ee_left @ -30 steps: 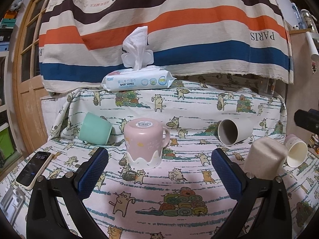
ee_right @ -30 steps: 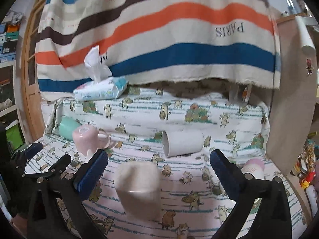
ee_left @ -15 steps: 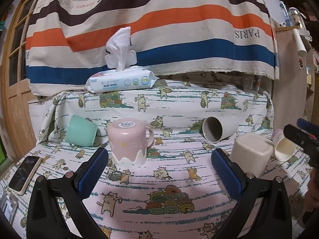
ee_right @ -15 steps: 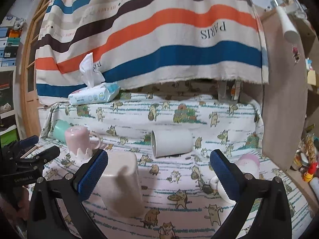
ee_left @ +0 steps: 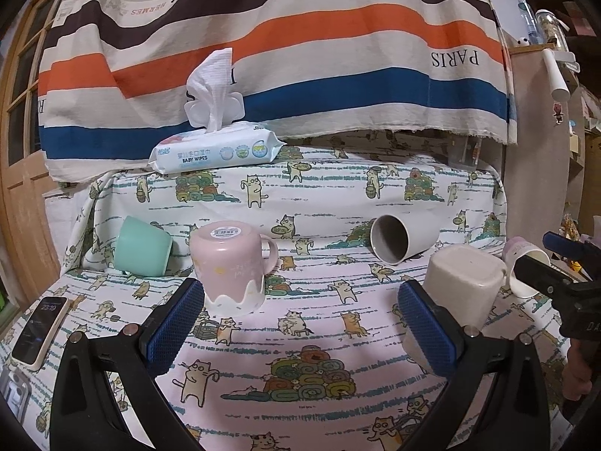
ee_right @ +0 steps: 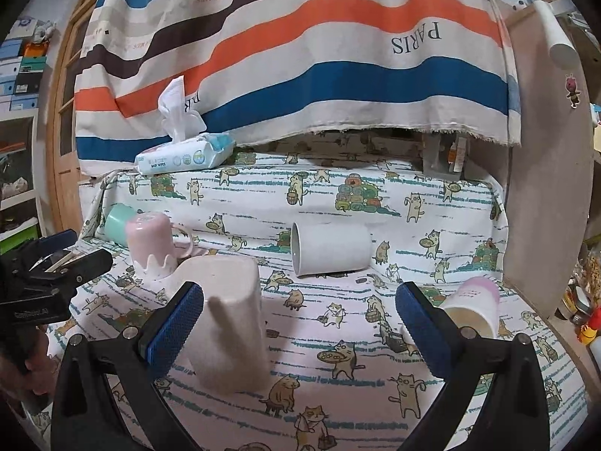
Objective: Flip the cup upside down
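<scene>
White mug point(ee_right: 330, 248) lies on its side on the cat-print desk point(ee_right: 338, 394), long axis running left-right, mouth toward the pink cup point(ee_right: 152, 244). Sits ahead of, well apart from, both tongs; right tongs point(ee_right: 298, 323) look nearer w/ clearer line than left tongs point(ee_left: 300, 323). Both tongs apart, holding nothing.

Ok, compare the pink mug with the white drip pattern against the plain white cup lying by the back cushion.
The pink mug stands upside down, base up, while the white cup lies on its side with its mouth showing. The pink mug has a handle and a barcode sticker on its base; no handle or sticker shows on the white cup. The pink mug is two-toned, the white cup plain. Both rest on the cat-print cloth, untouched by either gripper.
</scene>
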Demonstrator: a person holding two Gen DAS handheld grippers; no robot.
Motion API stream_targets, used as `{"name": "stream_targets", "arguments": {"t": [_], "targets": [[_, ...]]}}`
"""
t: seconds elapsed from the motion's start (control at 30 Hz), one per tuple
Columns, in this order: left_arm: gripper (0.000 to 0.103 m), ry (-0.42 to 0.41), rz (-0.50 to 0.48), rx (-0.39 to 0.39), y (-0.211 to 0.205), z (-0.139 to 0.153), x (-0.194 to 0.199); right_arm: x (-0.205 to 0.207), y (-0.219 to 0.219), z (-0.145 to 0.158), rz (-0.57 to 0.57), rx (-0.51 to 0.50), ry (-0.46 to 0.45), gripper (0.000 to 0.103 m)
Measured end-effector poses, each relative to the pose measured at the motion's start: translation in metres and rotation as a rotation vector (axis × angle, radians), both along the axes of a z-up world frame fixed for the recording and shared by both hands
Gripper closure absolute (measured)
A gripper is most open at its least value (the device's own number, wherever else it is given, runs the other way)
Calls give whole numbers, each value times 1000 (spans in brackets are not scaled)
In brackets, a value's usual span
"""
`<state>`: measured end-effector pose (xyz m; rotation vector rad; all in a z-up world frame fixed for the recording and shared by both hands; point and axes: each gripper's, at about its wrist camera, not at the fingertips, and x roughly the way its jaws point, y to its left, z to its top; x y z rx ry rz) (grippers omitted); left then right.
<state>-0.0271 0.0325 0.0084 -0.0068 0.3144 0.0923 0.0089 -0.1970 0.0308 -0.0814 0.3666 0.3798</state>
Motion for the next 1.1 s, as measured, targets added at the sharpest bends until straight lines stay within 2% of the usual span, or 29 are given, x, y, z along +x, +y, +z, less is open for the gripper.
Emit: {"name": "stream_targets", "arguments": {"t": [0.13,1.1], "targets": [[0,1,5,0,0,0,0,0,-2,0,-34,3,-4,0],[0,12,-17,1,-1,-2,2,-1,-2,1,-25,4,-3,0]]}}
